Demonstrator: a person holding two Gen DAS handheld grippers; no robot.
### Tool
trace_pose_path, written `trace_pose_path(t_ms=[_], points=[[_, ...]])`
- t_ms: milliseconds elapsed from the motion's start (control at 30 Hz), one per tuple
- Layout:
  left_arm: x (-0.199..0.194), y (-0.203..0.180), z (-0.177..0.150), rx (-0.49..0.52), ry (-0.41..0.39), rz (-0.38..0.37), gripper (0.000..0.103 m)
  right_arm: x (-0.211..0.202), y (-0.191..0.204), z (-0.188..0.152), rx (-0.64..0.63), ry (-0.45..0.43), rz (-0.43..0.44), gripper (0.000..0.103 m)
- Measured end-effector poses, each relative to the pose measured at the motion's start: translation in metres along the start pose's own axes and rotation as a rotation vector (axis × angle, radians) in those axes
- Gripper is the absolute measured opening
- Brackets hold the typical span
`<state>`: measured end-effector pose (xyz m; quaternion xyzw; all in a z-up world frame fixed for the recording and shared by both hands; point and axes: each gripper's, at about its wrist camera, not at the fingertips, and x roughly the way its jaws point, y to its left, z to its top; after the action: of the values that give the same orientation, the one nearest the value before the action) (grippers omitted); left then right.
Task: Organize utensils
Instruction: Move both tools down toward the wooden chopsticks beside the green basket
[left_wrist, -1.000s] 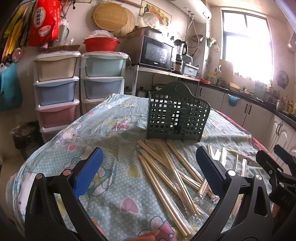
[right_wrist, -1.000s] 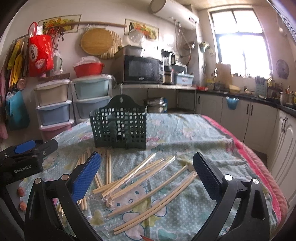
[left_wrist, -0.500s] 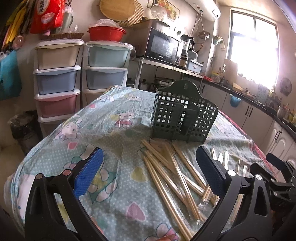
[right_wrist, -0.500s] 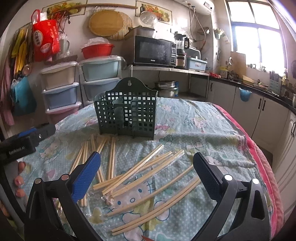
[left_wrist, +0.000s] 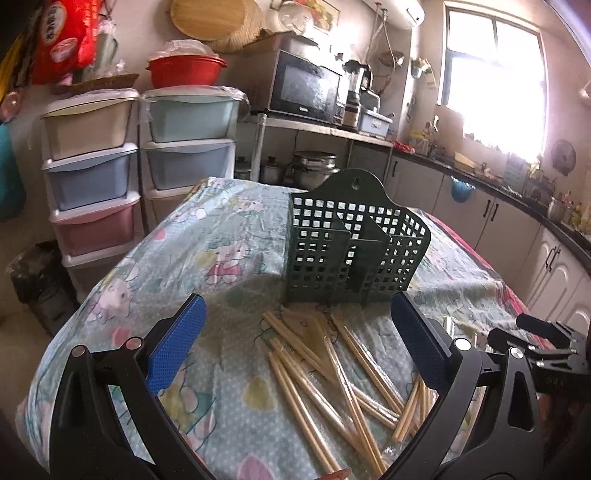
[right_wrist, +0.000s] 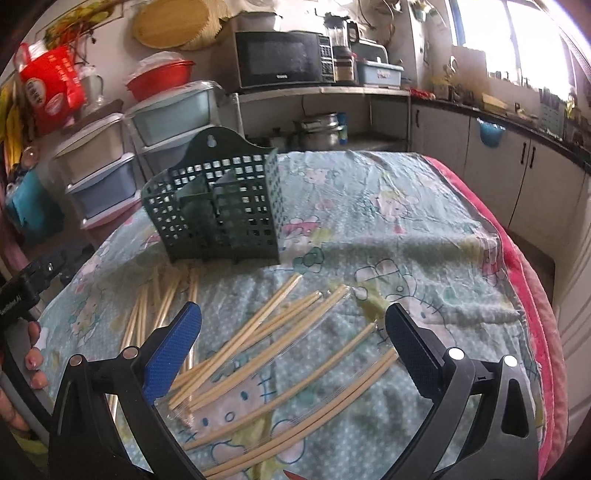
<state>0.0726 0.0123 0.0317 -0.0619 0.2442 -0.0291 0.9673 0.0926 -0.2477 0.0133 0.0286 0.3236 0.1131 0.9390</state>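
we see the dark green utensil basket (left_wrist: 354, 251) standing upright on the worktop (left_wrist: 207, 236) (it wears a cartoon-print cloth). just in front of the basket lie the chopsticks (left_wrist: 317, 365), loose and crossing one another, some in clear wrappers. our left claw (left_wrist: 295, 339) hangs above the sticks nearest the basket, spread wide and holding nothing. our right claw (right_wrist: 291, 336) hangs over the sticks to the basket's right, equally wide and empty.
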Motion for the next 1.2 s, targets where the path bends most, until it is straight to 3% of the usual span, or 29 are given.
trace_pose_path(t_ms=[133,467,700,867,967,1200], points=[[0.017,-0.005,0.003,0.008,0.051,-0.049,0.093,0.009,-0.008,0.007,0.017,0.027,-0.004,0.095],[0.064,-0.014,-0.001,0.037,0.214,-0.127,0.092,0.036,-0.023,0.018,0.080,0.144,0.073,0.068],[0.093,-0.012,-0.005,0.047,0.323,-0.139,0.070,0.052,-0.029,0.018,0.099,0.208,0.088,0.050],[0.108,-0.010,-0.005,0.043,0.386,-0.160,0.061,0.066,-0.037,0.019,0.121,0.252,0.086,0.039],[0.117,-0.008,-0.007,0.026,0.426,-0.173,0.057,0.076,-0.043,0.019,0.142,0.278,0.091,0.037],[0.133,-0.003,-0.011,0.006,0.480,-0.175,0.037,0.102,-0.061,0.017,0.214,0.341,0.106,0.035]])
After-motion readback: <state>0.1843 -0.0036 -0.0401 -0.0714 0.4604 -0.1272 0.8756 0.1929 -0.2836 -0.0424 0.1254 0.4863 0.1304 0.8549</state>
